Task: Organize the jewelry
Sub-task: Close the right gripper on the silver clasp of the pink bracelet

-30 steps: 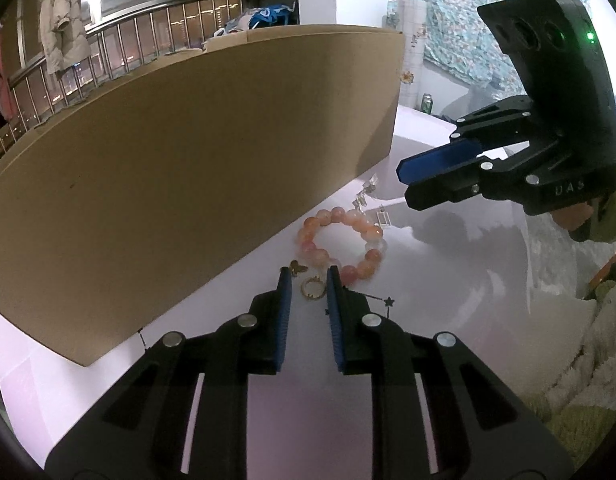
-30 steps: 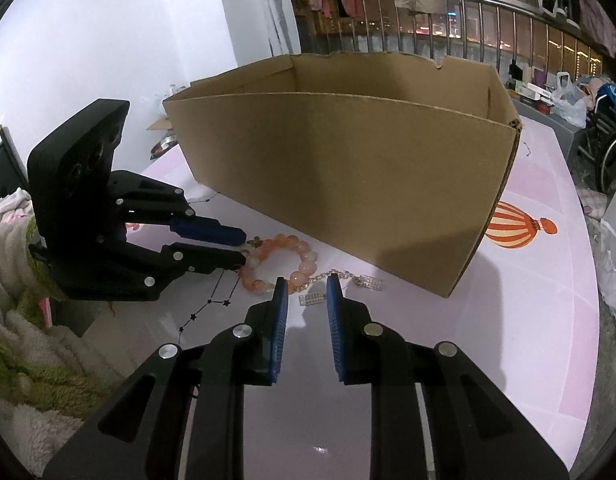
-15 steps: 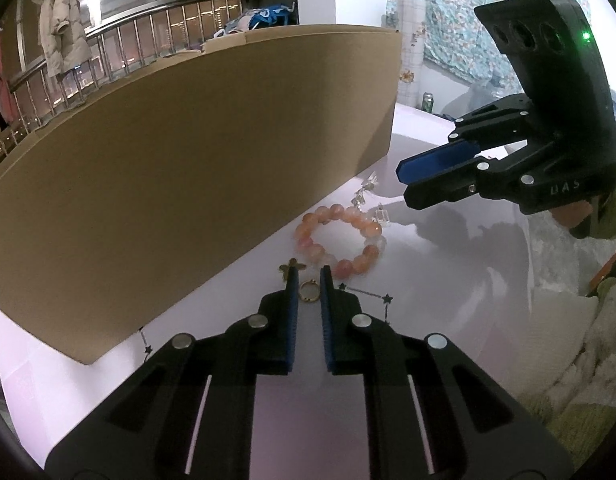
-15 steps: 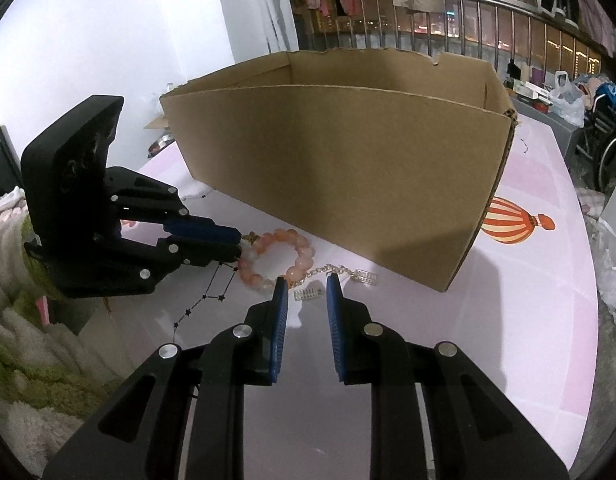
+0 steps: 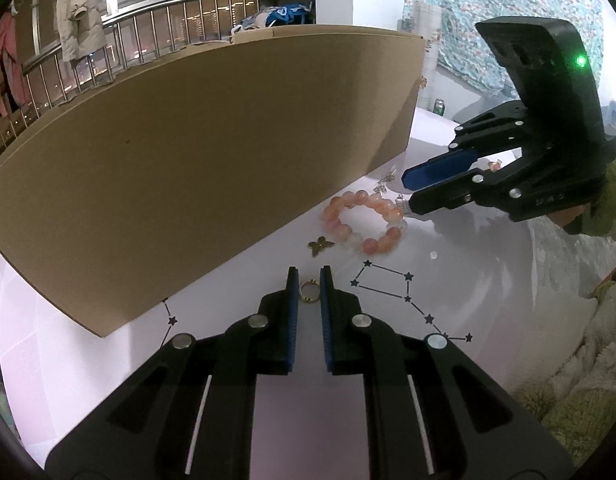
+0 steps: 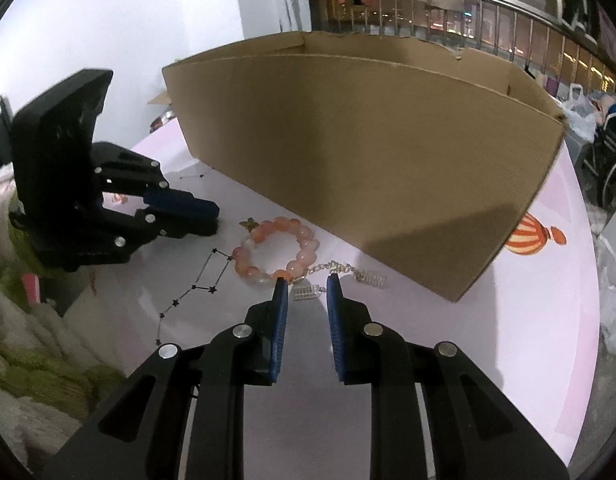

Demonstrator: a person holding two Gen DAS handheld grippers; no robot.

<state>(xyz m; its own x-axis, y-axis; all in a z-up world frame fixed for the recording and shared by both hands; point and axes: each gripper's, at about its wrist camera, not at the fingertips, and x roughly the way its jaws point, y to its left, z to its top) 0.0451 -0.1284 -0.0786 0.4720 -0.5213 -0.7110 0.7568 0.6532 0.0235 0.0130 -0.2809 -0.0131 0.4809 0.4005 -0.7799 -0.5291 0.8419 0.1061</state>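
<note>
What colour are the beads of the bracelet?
The bracelet has pink-orange beads with some pale, milky ones; the right wrist view shows it best.

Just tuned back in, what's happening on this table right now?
A person holding two grippers is sorting jewelry beside a large brown cardboard box. The left gripper has just been closing its fingers around a small gold ring lying on the pale pink tabletop. The right gripper hovers over a silver chain with clasp pieces, fingers apart. A pink beaded bracelet and a gold butterfly charm lie untouched.
</note>
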